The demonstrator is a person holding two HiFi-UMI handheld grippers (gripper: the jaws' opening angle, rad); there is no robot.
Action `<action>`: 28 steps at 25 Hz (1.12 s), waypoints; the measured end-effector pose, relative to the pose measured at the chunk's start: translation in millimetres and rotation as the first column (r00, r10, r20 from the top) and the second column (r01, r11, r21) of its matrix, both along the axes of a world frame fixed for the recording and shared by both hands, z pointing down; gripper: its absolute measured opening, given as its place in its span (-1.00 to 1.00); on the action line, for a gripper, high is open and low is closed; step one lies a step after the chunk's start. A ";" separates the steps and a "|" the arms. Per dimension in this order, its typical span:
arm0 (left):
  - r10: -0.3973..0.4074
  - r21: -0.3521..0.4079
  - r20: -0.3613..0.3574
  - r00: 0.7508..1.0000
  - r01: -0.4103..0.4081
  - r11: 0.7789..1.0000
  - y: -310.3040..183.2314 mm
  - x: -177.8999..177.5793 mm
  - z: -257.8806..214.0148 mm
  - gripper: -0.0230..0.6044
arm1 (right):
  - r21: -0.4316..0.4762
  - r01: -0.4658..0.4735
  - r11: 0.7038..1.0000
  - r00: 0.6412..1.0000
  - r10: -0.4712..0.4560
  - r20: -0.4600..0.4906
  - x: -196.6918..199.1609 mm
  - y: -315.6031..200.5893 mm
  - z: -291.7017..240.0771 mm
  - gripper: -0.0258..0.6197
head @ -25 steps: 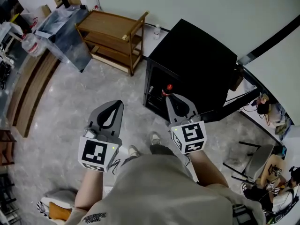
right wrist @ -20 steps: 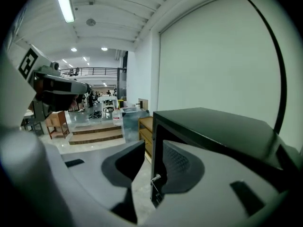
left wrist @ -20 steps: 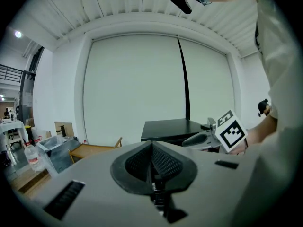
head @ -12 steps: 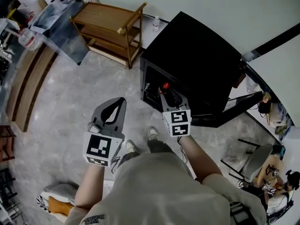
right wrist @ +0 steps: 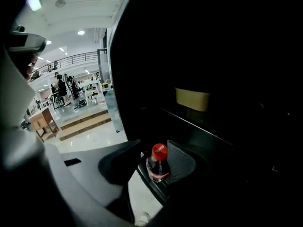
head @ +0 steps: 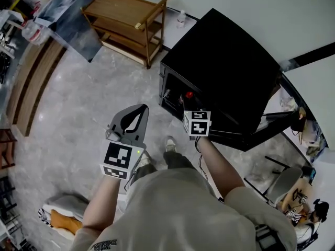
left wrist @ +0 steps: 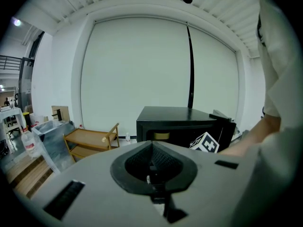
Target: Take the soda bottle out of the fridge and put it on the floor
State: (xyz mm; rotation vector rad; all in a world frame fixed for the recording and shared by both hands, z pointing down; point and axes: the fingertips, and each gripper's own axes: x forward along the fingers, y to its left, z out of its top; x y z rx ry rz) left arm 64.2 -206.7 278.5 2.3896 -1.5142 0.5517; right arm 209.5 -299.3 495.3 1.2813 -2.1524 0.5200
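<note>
At the open front of a black fridge [head: 225, 51], a person standing on a grey marble-patterned floor [head: 78, 114] reaches the right gripper [head: 187, 102] into the dark interior. Seen from the right gripper view, the jaws of the right gripper [right wrist: 155, 148] stand apart, one on each side of the soda bottle [right wrist: 158, 167]. The bottle is upright, red cap on top, just inside the fridge [right wrist: 213, 79] at the front edge of a low shelf. The jaw on its right side looks to be touching or almost touching it, while a gap shows on the other side; the bottle is not clamped. From the head view only the red cap of the soda bottle [head: 188, 95] shows, just beyond the gripper's marker cube. A yellowish item [right wrist: 192, 98] sits higher up and farther back inside the fridge.

The left gripper [head: 141, 109] hangs over the floor, well apart from the fridge, level with the person's left knee. In the left gripper view the jaws of the left gripper [left wrist: 151, 146] are pressed together with nothing between them, pointing toward the fridge [left wrist: 177, 122] and a wooden cart [left wrist: 92, 138]. That wooden cart [head: 128, 22] stands beside the fridge near the white wall, with a small clear bottle [head: 181, 19] on the floor between them.
</note>
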 end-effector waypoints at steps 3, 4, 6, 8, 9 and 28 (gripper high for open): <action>0.000 -0.023 0.007 1.000 0.000 1.000 -2.5 0.4 9.8 -0.91 | -0.014 -0.005 1.000 1.000 0.004 -0.026 0.4 -10.6 14.2 -0.48; -0.001 -0.031 0.009 1.000 0.002 1.000 -3.1 0.2 12.9 -0.91 | -0.022 -0.003 1.000 0.999 0.002 -0.035 0.4 -13.3 18.5 -0.48; -0.007 -0.048 0.013 1.000 0.007 0.999 -2.8 -1.0 19.0 -0.91 | -0.035 0.001 0.999 0.999 -0.003 -0.049 0.6 -17.4 26.6 -0.48; -0.013 -0.064 0.018 1.000 0.014 0.998 -0.4 -3.4 24.4 -0.91 | -0.041 0.005 0.999 0.998 -0.007 -0.057 1.1 -19.5 33.1 -0.48; -0.014 -0.072 0.022 1.000 0.016 0.997 1.0 -4.7 26.7 -0.91 | -0.042 0.007 0.999 0.998 -0.009 -0.060 1.7 -20.3 35.2 -0.48; -0.087 -0.122 0.061 0.994 0.094 0.988 30.7 -22.6 41.5 -0.91 | -0.079 0.110 0.991 0.989 -0.117 -0.092 0.8 -10.7 50.3 -0.58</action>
